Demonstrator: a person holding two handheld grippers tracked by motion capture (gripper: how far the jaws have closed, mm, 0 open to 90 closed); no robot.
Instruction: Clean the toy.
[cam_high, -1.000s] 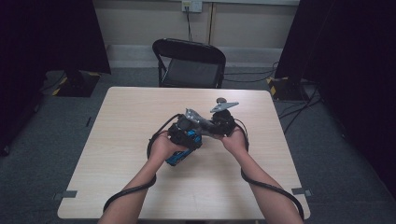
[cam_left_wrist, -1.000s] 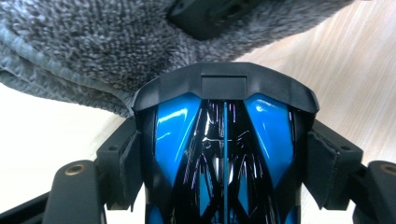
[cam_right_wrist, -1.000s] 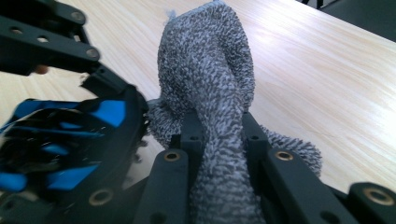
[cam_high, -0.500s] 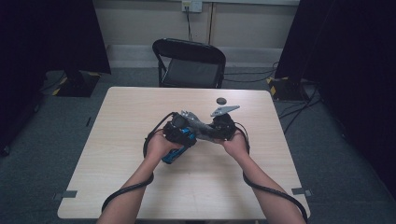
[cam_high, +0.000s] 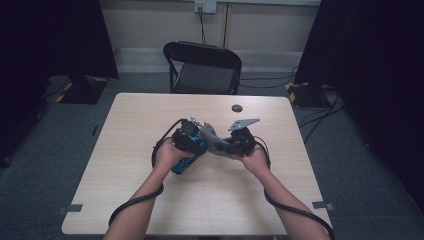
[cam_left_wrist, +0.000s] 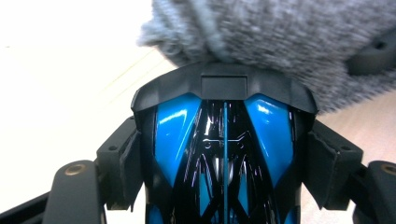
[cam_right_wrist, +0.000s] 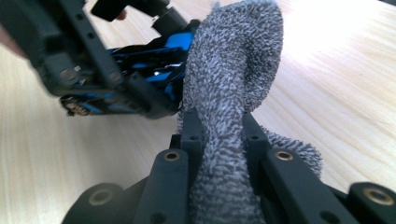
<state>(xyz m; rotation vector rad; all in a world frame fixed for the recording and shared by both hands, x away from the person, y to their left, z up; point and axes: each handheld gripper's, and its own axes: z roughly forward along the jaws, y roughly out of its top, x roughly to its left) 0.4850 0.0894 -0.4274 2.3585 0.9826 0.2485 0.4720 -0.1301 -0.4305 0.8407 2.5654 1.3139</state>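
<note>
— Blue-and-black toy car (cam_left_wrist: 224, 154), where does it sit?

— Near the middle of the table (cam_high: 125, 150), raised off the wood in the left gripper (cam_high: 189, 141). In the left gripper view the jaws stand wide, one pad pressed on each flank of the glossy shell, so the car is clamped between them.

— And the grey cloth (cam_right_wrist: 233, 93)?

— It touches the car's far end. The right gripper (cam_right_wrist: 219, 133) has its jaws pinched nearly together on a bunched fold of the fuzzy fabric, which rises past the fingertips and lies against the car's dark bumper.

— How do the two hands stand?

— In the high view both forearms come in from the near edge, and the grippers meet just beside each other at the table's centre, left hand (cam_high: 167, 154) and right hand (cam_high: 256, 160) close together.

— Anything farther out?

— A small dark round disc (cam_high: 237, 108) lies on the far part of the table, well apart from the hands. Beyond the far edge stands a black folding chair (cam_high: 202, 65)
</note>
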